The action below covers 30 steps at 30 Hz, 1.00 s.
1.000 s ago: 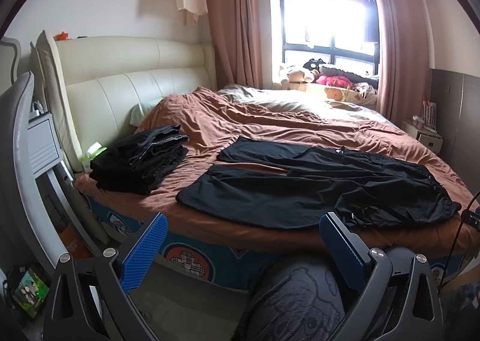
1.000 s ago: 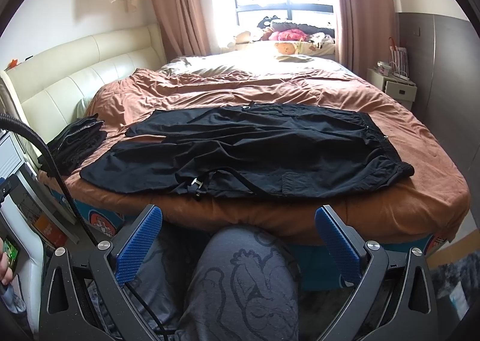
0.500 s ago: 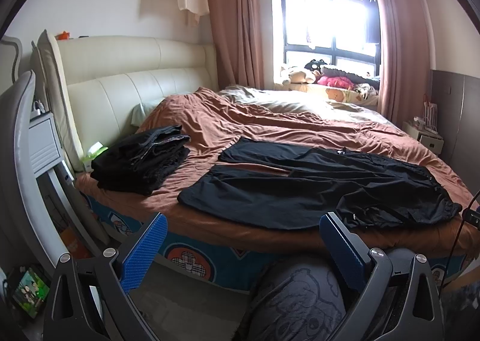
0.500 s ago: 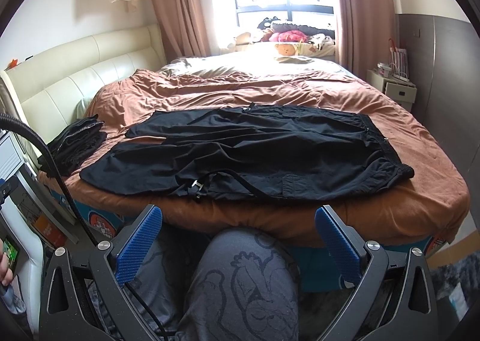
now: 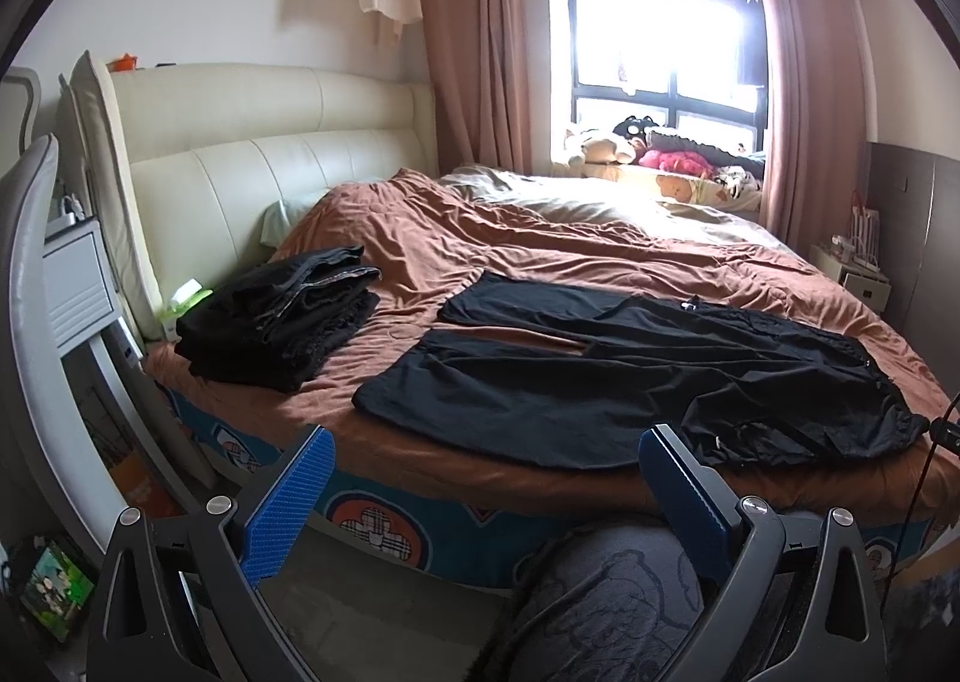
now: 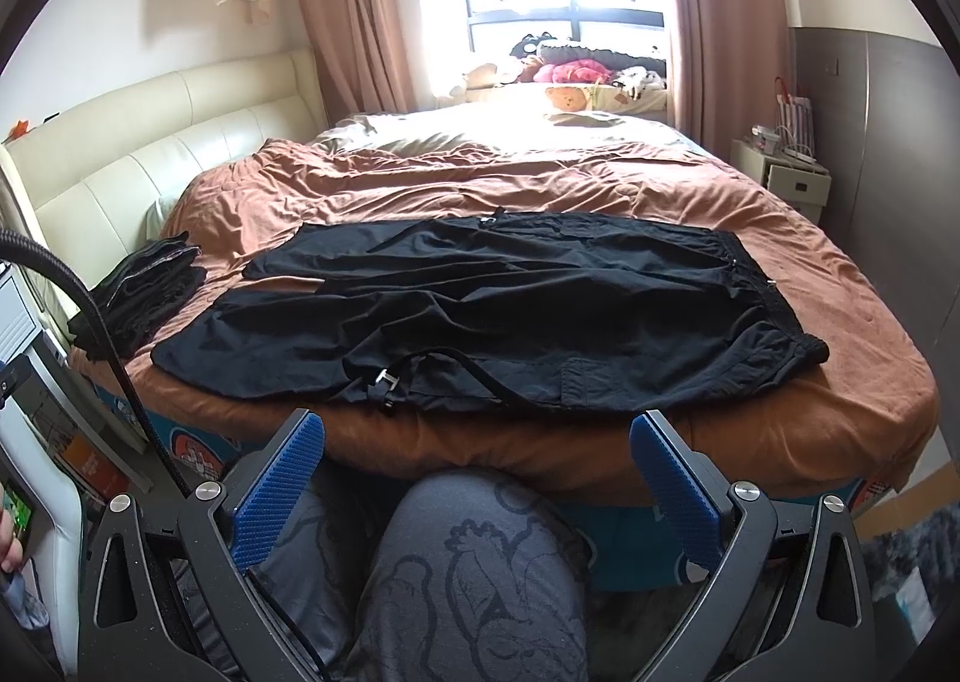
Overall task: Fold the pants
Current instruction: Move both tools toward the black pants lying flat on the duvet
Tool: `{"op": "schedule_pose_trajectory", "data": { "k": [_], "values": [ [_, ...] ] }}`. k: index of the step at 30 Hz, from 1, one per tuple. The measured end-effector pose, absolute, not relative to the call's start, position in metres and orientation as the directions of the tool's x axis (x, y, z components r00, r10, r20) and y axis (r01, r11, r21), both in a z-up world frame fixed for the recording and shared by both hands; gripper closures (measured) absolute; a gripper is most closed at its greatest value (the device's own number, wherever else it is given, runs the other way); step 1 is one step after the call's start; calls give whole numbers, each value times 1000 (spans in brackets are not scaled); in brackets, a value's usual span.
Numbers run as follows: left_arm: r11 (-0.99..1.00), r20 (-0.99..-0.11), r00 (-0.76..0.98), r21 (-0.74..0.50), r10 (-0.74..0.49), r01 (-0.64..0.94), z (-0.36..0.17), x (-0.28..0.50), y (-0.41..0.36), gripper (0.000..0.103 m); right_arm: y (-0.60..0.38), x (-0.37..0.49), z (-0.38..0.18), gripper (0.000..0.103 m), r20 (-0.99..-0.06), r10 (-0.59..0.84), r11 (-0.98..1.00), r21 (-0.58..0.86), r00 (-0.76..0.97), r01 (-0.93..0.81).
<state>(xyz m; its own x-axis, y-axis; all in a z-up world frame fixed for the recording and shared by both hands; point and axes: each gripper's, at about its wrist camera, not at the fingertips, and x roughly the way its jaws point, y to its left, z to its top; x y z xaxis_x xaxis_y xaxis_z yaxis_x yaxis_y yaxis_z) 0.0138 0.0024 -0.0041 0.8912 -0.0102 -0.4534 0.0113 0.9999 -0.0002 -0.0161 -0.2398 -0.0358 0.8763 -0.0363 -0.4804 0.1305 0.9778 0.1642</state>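
Black pants [image 5: 612, 376] [image 6: 498, 316] lie spread flat across the near part of the bed, legs to the left, waistband to the right. A belt with a metal buckle [image 6: 387, 379] trails over the near edge of the pants. My left gripper [image 5: 486, 478] hangs open below the bed's edge, short of the pant legs. My right gripper [image 6: 477, 460] is open too, held low in front of the bed, near the buckle. Neither holds anything.
A stack of folded black clothes [image 5: 282, 316] [image 6: 141, 295] sits at the bed's left end by the cream headboard [image 5: 270, 141]. A person's knee in grey patterned trousers [image 6: 474, 580] fills the foreground. A white nightstand [image 6: 792, 178] stands far right; a cabinet [image 5: 72, 286] stands left.
Both views have shifted very slightly closer to the bed. The pants and the folded stack lie as before, and both grippers stay open.
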Motion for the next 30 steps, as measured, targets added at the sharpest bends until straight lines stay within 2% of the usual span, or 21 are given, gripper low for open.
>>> {"op": "schedule_pose_trajectory", "data": {
  "k": [8,13,20,30],
  "values": [
    [1000,-489,872,-8,-5,1,-20,49,7,0,-250,8,-46,0,-494,-81,976,135,865,169],
    [999,-524,852,-36,0,-22,-35,78,15,1,-266,27,-56,0,-518,-103,962,165,849,218],
    [995,-571,821,-65,20,-70,-57,116,30,10,-294,55,-64,0,-556,-159,929,196,816,315],
    [981,-636,770,-113,49,-156,-89,160,59,25,-317,78,-75,0,-559,-214,882,242,801,405]
  ]
}}
